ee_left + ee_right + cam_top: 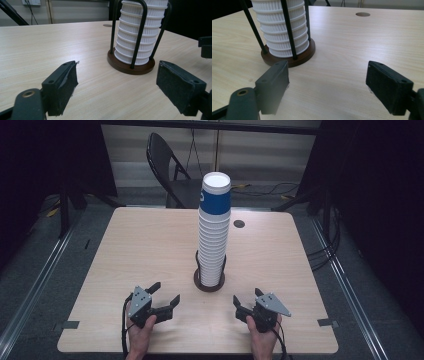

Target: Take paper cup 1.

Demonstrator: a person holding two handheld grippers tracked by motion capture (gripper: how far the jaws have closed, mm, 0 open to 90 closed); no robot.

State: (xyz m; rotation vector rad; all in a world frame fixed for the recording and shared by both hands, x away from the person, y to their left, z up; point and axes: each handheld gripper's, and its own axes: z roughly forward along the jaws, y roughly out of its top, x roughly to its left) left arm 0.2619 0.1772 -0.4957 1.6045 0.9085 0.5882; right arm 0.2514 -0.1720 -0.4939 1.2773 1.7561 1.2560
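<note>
A tall stack of white ribbed paper cups (214, 235), its top cup blue-banded (215, 196), stands in a holder of black wire uprights on a round brown base (209, 282) at the table's middle. The same stack (136, 37) appears in the left gripper view and the stack (283, 27) in the right gripper view. My left gripper (165, 292) rests low at the near left of the holder, open, jaws wide apart with only bare table between them (116, 82). My right gripper (246, 300) sits at the near right, also open and holding nothing (327, 82).
The light wooden table (150, 240) has a small round cable hole (239, 224) behind the stack. A black folding chair (167, 165) stands beyond the far edge. Tape marks (326, 322) sit near the front corners. Dark floor and rails flank the table.
</note>
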